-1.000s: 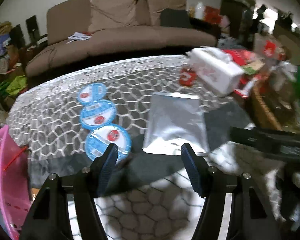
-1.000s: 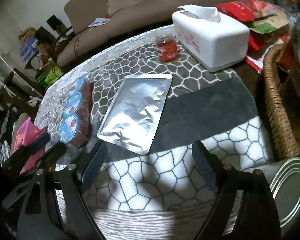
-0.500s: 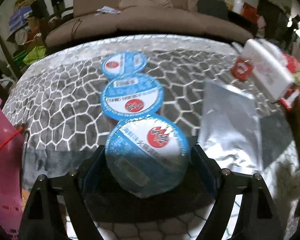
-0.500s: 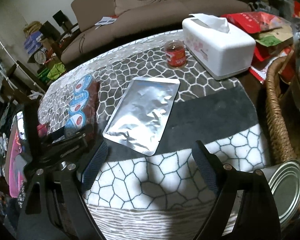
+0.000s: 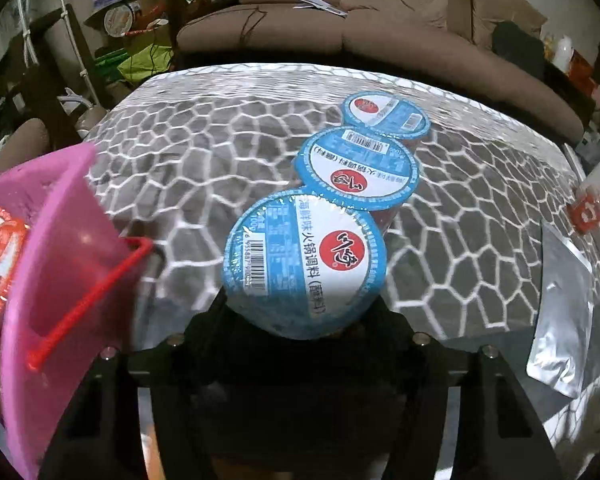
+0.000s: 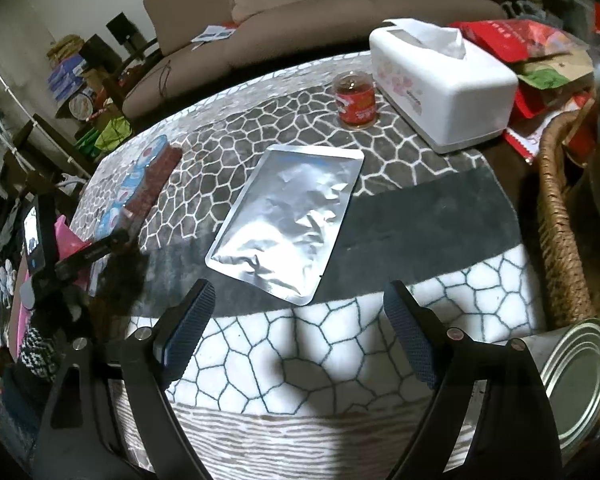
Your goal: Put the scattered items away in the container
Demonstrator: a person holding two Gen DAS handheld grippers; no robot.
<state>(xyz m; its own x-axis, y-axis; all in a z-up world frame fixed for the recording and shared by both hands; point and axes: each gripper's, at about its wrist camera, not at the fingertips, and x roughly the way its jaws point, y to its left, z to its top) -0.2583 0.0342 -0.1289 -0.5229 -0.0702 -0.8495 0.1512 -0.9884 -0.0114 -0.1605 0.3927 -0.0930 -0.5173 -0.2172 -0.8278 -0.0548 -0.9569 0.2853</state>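
Between the left gripper (image 5: 300,312) jaws just closing, nearest blue-lidded cup (image 5: 304,258), pink basket (image 5: 60,280) beside, right gripper (image 6: 300,332) open over the table (image 6: 380,248).

Three cups (image 5: 356,168) in a row on the table (image 5: 188,168), basket (image 5: 52,264) left

The nearest round blue-rimmed foil-lidded cup (image 5: 304,264) carries the Chinese text "海鲜味 火锅调料 (蘸料)", "100g" and a barcode. The second such cup (image 5: 356,168) behind it shows "火锅调料 (蘸料)" upside down. Other labels are not readable.
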